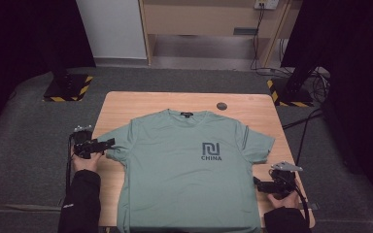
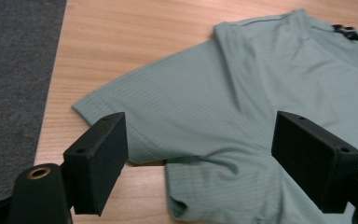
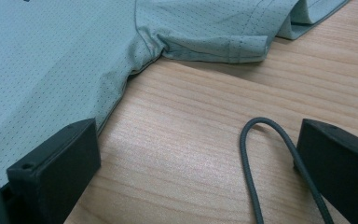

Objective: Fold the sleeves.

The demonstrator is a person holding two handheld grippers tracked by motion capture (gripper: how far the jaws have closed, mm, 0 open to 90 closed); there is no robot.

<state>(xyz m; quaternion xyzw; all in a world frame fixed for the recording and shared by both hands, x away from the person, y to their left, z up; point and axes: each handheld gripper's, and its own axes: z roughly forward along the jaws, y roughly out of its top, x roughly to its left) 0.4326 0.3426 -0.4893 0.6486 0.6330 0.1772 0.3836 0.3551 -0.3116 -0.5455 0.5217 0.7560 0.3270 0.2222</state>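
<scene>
The pale wooden rectangular table (image 1: 126, 104) carries a sage-green short-sleeved cotton T-shirt (image 1: 184, 170), spread flat and face up, its collar toward the far edge and its hem hanging off the near edge. Its long axis therefore runs from the person's side straight away across the table, and the two sleeves stick out sideways to left and right.

What the coming move appears to turn on is the shirt's left sleeve (image 2: 135, 116) and how it lies against the left tongs (image 1: 108, 143). In the high view those tongs come in level from the table's left edge, pointing across at the sleeve's cuff, so the cloth lies directly ahead of them. In the left gripper view the jaws stand wide apart on either side of the sleeve's lower edge and the armpit fold, with the cloth between them but not pressed by either pad. This hand looks the nearer to a grasp.

The right tongs (image 1: 258, 183) sit at the shirt's right side seam, below the right sleeve (image 3: 214, 42). Their jaws are also apart; one pad rests at the shirt's edge, the other over bare wood beside a loop of grey cable (image 3: 256, 163).

A small dark round disc (image 1: 221, 106) lies on the table beyond the collar, well apart from both.
</scene>
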